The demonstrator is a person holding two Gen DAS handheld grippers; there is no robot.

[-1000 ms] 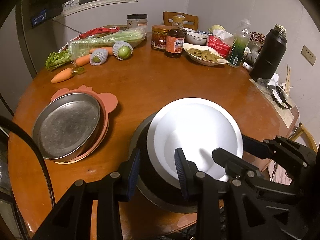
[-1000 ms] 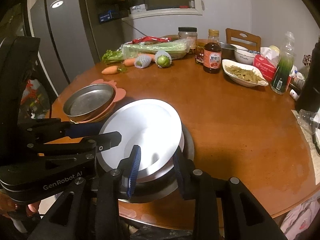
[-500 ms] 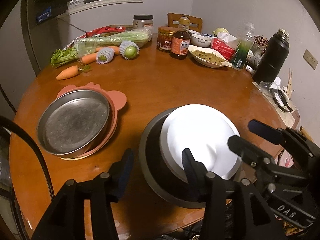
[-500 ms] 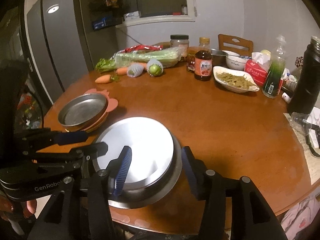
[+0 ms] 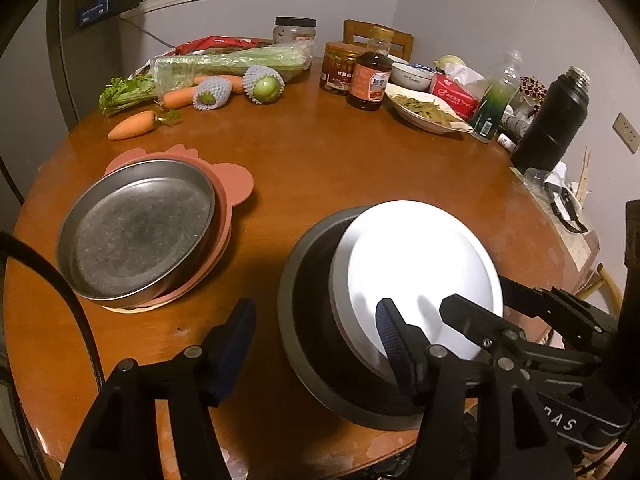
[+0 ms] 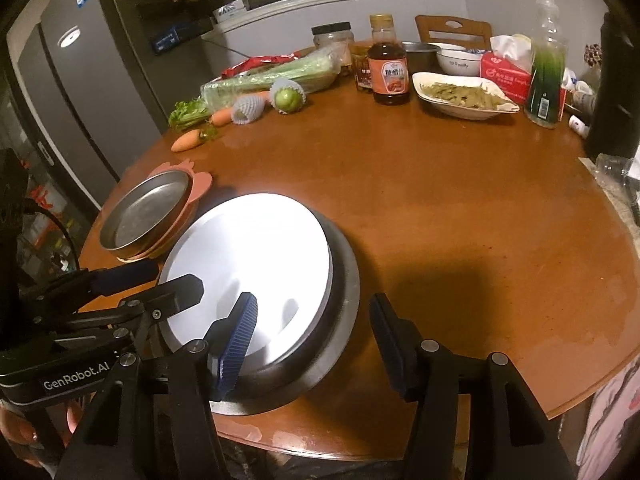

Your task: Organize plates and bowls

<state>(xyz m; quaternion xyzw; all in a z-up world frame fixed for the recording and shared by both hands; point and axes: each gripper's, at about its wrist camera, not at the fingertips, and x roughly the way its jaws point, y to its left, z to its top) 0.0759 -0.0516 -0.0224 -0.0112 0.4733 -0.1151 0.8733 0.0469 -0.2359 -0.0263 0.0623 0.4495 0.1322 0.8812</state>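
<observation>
A white plate [image 5: 416, 272] lies tilted inside a dark metal bowl [image 5: 304, 280] near the table's front edge. My left gripper [image 5: 314, 330] straddles the bowl's left rim with its jaws opening; neither pad touches it. My right gripper [image 6: 312, 312] straddles the right rim [image 6: 346, 300] the same way, jaws opening, one finger over the plate [image 6: 248, 264] and the other outside the bowl. Each gripper shows in the other's view: the right gripper [image 5: 488, 300] and the left gripper [image 6: 160, 280]. To the left a steel dish [image 5: 136, 236] sits on a pink plate [image 5: 238, 186].
Carrots [image 5: 132, 128], celery [image 5: 232, 62], a sauce bottle [image 5: 370, 80], a white dish of greens [image 5: 424, 110], a tissue box [image 5: 454, 94] and a black flask [image 5: 550, 124] crowd the back of the round wooden table [image 5: 320, 160]. A fridge [image 6: 68, 92] stands at the left.
Both grippers were shut on the bowl's rim and have since let go, their jaws spreading wider. Both have drawn back slightly, and the bowl and plate stay on the table.
</observation>
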